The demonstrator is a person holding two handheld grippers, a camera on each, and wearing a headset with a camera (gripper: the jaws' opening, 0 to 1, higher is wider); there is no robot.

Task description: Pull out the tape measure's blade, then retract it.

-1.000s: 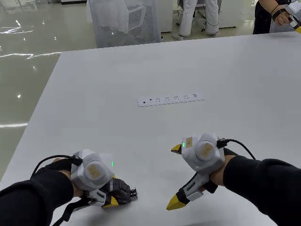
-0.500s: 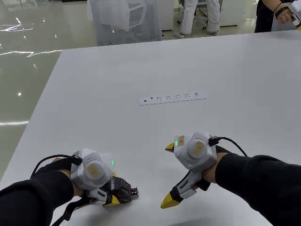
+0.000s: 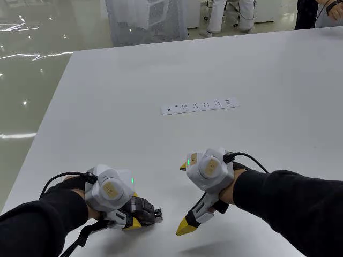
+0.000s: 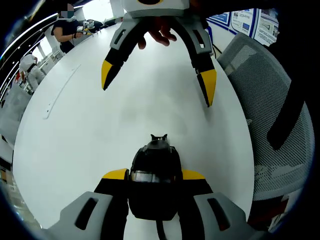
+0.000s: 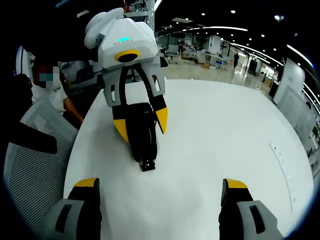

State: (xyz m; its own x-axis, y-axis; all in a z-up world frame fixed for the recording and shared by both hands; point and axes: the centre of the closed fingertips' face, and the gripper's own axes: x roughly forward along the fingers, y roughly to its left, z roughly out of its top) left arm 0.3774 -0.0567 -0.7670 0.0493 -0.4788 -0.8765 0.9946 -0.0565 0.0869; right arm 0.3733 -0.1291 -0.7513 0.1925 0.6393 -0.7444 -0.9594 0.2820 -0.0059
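Note:
A black tape measure (image 3: pixel 143 210) rests on the white table (image 3: pixel 161 69) near its front edge, and my left gripper (image 3: pixel 134 211) is shut on its body. In the left gripper view the tape measure (image 4: pixel 155 175) sits between the yellow-tipped jaws with its blade hook (image 4: pixel 159 136) pointing forward. My right gripper (image 3: pixel 183 198) stands open just to the right of it, jaws wide apart and facing the hook. The right gripper view has the tape measure (image 5: pixel 140 135) ahead and the left gripper (image 5: pixel 141 122) clamped on it; the right gripper (image 5: pixel 157 186) holds nothing. No blade is drawn out.
A white power strip (image 3: pixel 199 105) lies flat mid-table. A mesh office chair (image 4: pixel 260 100) stands at the table's near side. People stand beyond the far edge (image 3: pixel 230 13). Shiny floor lies to the left of the table.
My right gripper has moved left, toward the tape measure's hook end. The left gripper has stayed shut on the tape measure in place. The head camera shifted slightly.

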